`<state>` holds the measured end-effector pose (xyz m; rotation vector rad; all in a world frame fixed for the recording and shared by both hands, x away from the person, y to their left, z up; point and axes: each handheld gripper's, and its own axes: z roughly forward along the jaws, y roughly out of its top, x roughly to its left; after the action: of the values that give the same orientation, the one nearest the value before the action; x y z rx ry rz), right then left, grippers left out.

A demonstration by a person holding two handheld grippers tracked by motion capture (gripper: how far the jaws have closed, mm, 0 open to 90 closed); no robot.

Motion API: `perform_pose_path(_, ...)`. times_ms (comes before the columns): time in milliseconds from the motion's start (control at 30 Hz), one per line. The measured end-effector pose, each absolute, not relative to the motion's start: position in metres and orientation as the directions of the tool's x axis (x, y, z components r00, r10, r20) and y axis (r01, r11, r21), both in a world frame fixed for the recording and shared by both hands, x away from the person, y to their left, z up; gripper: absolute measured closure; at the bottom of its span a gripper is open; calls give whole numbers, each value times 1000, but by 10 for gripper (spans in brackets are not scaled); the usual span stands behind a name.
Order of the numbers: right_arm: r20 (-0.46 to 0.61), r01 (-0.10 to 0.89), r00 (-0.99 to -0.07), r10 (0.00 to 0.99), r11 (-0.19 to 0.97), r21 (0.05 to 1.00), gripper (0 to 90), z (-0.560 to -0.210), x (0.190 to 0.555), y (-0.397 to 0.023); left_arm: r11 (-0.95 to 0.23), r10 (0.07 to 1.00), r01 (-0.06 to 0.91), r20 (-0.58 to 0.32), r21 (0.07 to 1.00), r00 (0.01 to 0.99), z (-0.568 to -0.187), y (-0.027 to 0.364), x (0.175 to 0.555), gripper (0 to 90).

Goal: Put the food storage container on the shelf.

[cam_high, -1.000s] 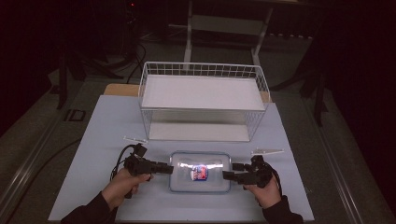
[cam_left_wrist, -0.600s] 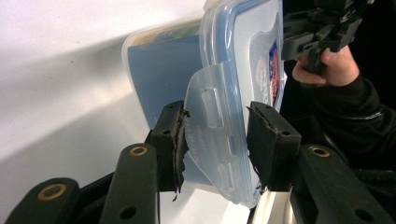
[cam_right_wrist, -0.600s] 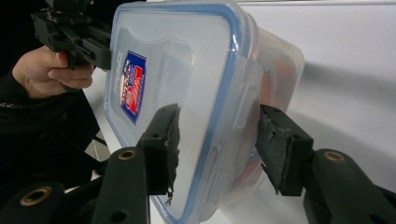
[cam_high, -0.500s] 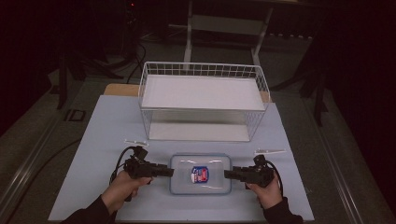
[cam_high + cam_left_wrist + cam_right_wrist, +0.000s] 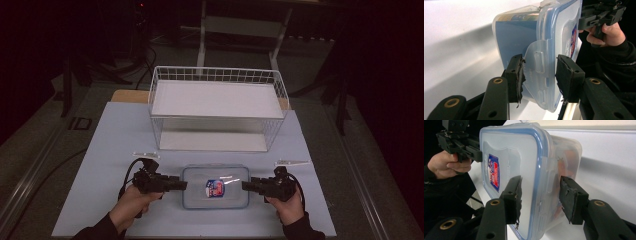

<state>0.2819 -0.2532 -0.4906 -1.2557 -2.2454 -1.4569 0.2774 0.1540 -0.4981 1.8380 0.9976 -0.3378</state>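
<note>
A clear plastic container [image 5: 215,187] with a blue-rimmed lid and a red and blue label lies flat near the table's front edge. My left gripper [image 5: 183,185] points at its left end and my right gripper [image 5: 245,186] at its right end. In the left gripper view the open jaws [image 5: 540,78] straddle the lid's side latch flap [image 5: 536,65], which stands out from the box. In the right gripper view the open jaws [image 5: 541,197] straddle the opposite end around its latch [image 5: 549,180]. Orange contents show dimly through the wall.
A white wire basket [image 5: 217,107] with a shelf stands behind the container at mid-table. The pale table top [image 5: 110,150] ends close in front of the hands. Dark floor, cables and a stand lie beyond the table.
Both hands have dropped slightly towards the front edge over the last second. The container has stayed where it was, and both grippers remain at its ends.
</note>
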Motion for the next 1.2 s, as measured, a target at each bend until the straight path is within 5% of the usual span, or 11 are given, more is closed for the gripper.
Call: perform_pose_path(1200, 443, 615, -676, 589, 119, 780, 528, -462, 340, -260, -145, 524, 667, -515, 731, 678, -478, 140, 337, 568)
